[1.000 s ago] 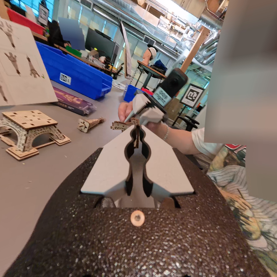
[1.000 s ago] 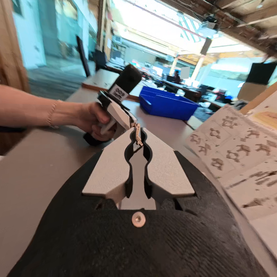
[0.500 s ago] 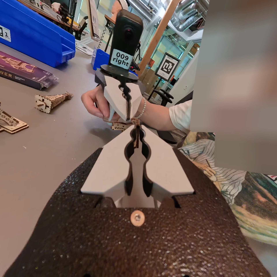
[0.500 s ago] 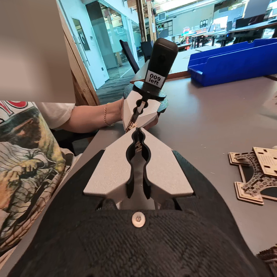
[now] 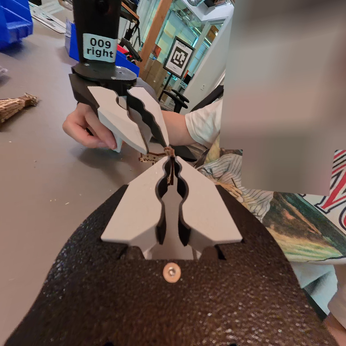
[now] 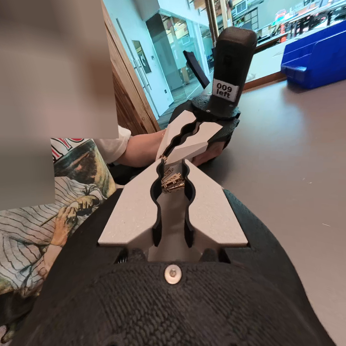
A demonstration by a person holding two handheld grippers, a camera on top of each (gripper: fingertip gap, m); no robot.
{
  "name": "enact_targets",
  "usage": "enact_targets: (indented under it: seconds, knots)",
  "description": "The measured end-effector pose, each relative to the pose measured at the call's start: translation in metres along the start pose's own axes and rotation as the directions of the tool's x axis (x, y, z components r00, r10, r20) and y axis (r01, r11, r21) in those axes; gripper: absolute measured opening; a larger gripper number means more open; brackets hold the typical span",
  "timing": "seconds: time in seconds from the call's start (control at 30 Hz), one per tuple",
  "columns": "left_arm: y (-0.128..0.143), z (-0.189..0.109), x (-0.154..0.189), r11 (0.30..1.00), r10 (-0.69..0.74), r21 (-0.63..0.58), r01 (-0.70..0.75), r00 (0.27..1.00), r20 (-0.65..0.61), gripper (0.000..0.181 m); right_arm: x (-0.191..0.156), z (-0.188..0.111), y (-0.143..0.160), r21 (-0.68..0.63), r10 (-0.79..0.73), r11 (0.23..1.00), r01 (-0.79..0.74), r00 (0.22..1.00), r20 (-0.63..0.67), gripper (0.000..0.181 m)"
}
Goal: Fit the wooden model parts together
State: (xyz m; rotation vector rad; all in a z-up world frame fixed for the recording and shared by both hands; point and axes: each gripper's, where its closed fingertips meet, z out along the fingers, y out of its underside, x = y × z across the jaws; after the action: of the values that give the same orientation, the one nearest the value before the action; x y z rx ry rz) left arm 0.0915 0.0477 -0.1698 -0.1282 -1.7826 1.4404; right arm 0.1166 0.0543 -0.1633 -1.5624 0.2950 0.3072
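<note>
My left gripper (image 5: 170, 159) is shut on a thin wooden part (image 5: 170, 174), seen edge-on between its pads. A small wooden lattice part (image 5: 149, 158) juts left from the top of it. My right gripper (image 5: 157, 148) faces the left one tip to tip, just above that lattice part. In the right wrist view the right gripper (image 6: 172, 162) has its jaws apart, and the lattice part (image 6: 172, 182) shows through the gap. I cannot see its pads pressing on it. The left gripper (image 6: 164, 158) points into that gap from beyond.
All this is held over the near edge of a grey table (image 5: 46, 177), close to the person's printed shirt (image 5: 280, 224). A wooden tower-top piece (image 5: 15, 108) lies at the left. Blue bins (image 6: 318, 61) stand farther back. Less than 4 cm separates the two grippers' tips.
Both grippers have swung round and drawn closer, tip to tip. The right gripper's jaws, shut on the thin wood before, have opened wider. The left gripper still holds its part.
</note>
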Motion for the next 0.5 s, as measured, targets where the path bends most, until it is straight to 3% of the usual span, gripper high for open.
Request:
enact_targets:
  seconds: [0.03, 0.23, 0.33, 0.5]
  knots:
    - [0.001, 0.000, 0.001, 1.000, -0.001, -0.006, 0.001, 1.000, -0.010, 0.000, -0.002, 0.001, 0.001, -0.002, 0.017, 1.000, -0.017, 1.000, 0.018, 0.015]
    - [0.003, 0.001, 0.009, 1.000, -0.005, -0.018, 0.004, 0.998, -0.061, 0.000, -0.015, 0.005, 0.008, -0.039, 0.081, 0.996, -0.077, 0.991, 0.108, 0.019]
    - [0.004, 0.002, 0.010, 1.000, -0.008, -0.024, 0.007, 0.997, -0.072, 0.000, -0.024, 0.006, 0.008, -0.041, 0.098, 0.995, -0.093, 0.981, 0.167, 0.006]
    - [0.005, 0.003, 0.013, 0.999, -0.007, -0.033, 0.004, 0.996, -0.085, 0.000, -0.027, 0.008, 0.009, -0.046, 0.128, 0.992, -0.122, 0.973, 0.192, 0.005]
